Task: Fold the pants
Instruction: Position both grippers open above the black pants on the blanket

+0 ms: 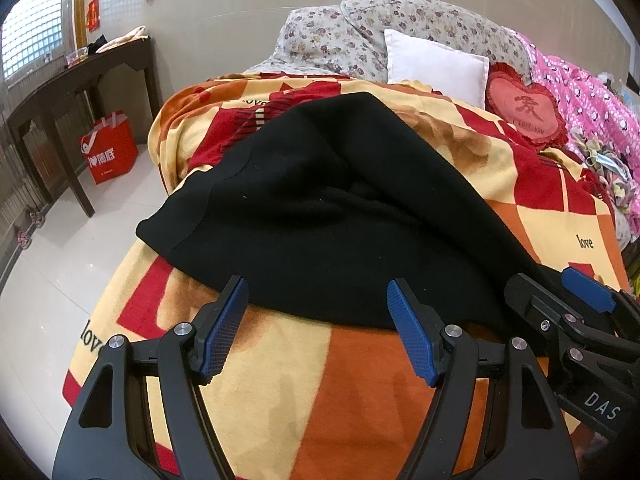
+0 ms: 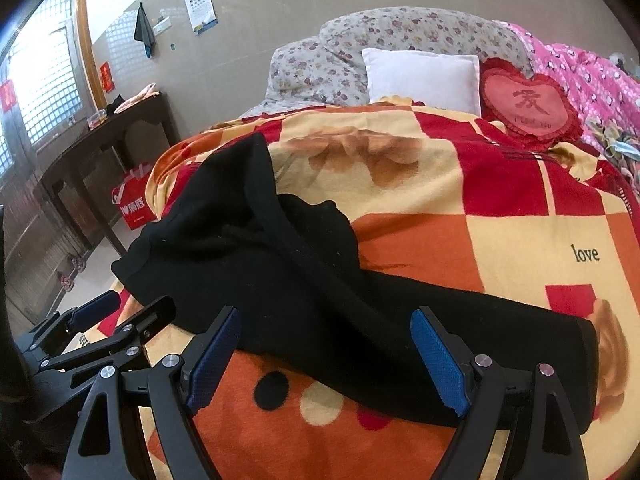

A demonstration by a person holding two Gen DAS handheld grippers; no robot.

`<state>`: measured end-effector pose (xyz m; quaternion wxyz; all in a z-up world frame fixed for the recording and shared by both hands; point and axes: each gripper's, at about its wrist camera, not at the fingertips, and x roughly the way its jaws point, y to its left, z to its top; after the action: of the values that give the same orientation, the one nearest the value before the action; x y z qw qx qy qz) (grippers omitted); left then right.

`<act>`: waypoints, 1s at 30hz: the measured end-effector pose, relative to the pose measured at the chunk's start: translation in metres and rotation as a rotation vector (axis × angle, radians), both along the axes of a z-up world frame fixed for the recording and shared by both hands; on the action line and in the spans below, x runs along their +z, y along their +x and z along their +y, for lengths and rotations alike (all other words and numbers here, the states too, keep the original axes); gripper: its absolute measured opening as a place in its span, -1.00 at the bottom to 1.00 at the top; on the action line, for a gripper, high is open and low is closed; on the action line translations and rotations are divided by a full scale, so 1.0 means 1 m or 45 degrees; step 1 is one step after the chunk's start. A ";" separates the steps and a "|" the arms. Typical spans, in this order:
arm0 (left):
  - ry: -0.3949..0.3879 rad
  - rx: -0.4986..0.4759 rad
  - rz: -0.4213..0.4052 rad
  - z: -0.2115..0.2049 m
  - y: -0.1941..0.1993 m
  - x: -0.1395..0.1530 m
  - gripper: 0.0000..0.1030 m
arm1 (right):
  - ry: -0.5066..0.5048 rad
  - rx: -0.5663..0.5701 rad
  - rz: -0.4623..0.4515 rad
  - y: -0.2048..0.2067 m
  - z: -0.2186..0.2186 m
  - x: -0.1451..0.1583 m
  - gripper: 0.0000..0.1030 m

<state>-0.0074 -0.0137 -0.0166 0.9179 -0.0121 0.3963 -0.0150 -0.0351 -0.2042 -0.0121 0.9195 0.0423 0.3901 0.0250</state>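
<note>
Black soft-knit pants (image 1: 320, 216), loosely bunched, lying across a fleece blanket checked in orange, red and cream (image 1: 328, 392) on a bed. Waist or hem end toward the left bed edge; one long leg (image 2: 480, 336) stretched rightward across the blanket in the right wrist view, ending in a straight cuff near a printed flower.

Left gripper (image 1: 316, 328), black-framed with blue ribbed pads, released and spread wide, nothing between the pads. Tips at the near edge of the black cloth, possibly brushing it; contact hard to judge from this angle.

Right gripper (image 2: 328, 360), same build, also spread wide and released, straddling the near edge of the pants leg, the cloth lying between and just beyond the pads, unpinched.

Both grippers side by side, each visible at the margin of the other's view.

Farther up the bed: a plain white square pillow (image 1: 436, 64), a red heart-shaped cushion with a frilled edge (image 1: 524, 108), grey floral pillows (image 1: 360, 28) and a bright pink patterned quilt (image 1: 592, 96).

On the left: a dark wooden side table (image 1: 76, 92) against the wall, a red paper shopping bag (image 1: 112, 152) on the pale tiled floor beneath it.
</note>
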 end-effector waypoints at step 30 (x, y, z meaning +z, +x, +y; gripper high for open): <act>-0.012 -0.006 0.041 0.001 0.001 -0.008 0.41 | -0.008 -0.001 0.043 -0.002 -0.002 -0.013 0.66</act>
<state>-0.0062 -0.0127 -0.0247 0.9113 -0.0159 0.4109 -0.0189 -0.0369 -0.2057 -0.0251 0.9128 0.0401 0.4058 0.0229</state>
